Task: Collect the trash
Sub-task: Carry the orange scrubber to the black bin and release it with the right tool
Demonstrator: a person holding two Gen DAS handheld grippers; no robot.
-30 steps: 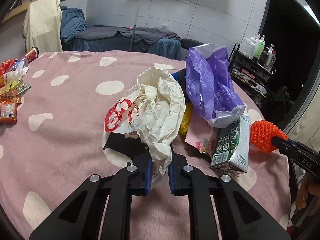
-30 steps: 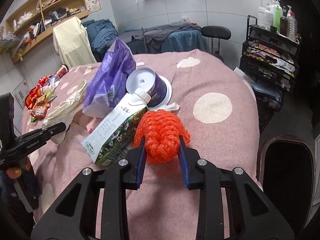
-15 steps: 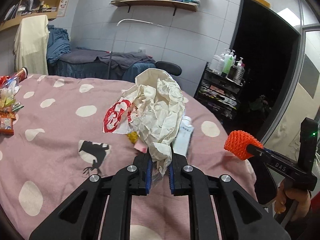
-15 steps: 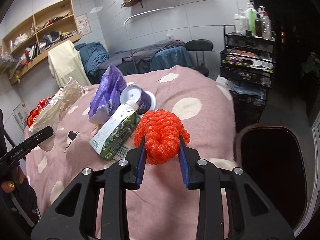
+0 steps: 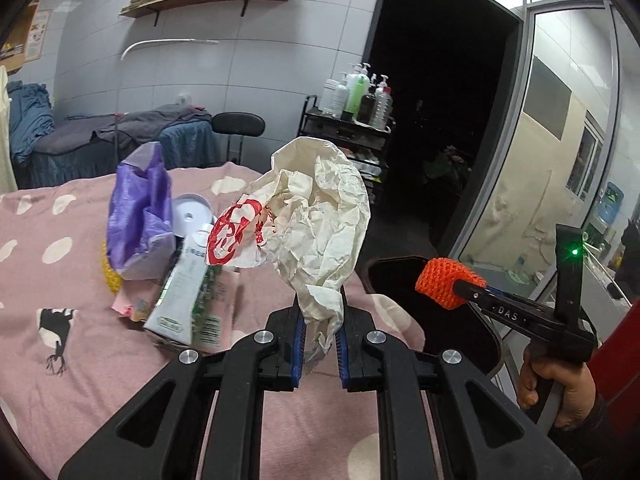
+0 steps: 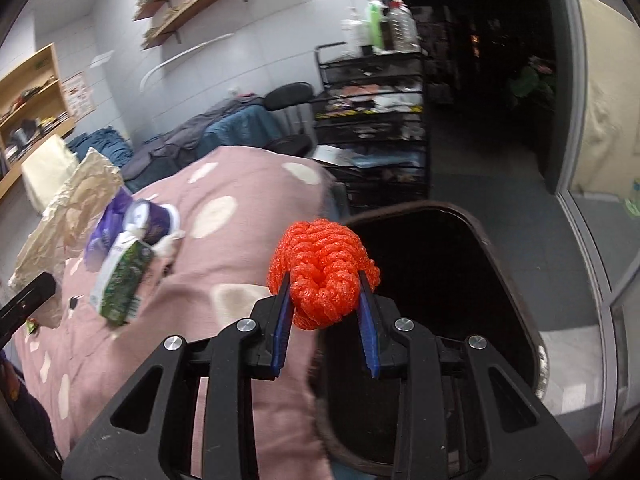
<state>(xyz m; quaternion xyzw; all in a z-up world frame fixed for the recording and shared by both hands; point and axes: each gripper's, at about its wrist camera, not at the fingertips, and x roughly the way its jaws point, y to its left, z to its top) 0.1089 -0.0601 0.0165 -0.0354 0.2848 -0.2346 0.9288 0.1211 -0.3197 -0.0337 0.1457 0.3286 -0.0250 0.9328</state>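
Both hands have swung toward the dark bin (image 6: 460, 248) at frame right. Left gripper (image 5: 319, 346) pinches the crumpled paper bag's (image 5: 320, 224) tail; right gripper (image 6: 324, 320) squeezes the orange foam net (image 6: 322, 276) at the bin's rim, apparently. Both light, soft, springy.

cloth (image 5: 60, 360): pink, cream dots | net (image 6: 322, 276): orange | bag (image 5: 138, 208): purple

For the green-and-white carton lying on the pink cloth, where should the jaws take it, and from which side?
The carton lies on its side, cap end toward the purple bag. Probably best to come from above and close across its narrow width at mid-body: those flat faces look parallel, and the near end is free, whereas the cap end is crowded by other trash.
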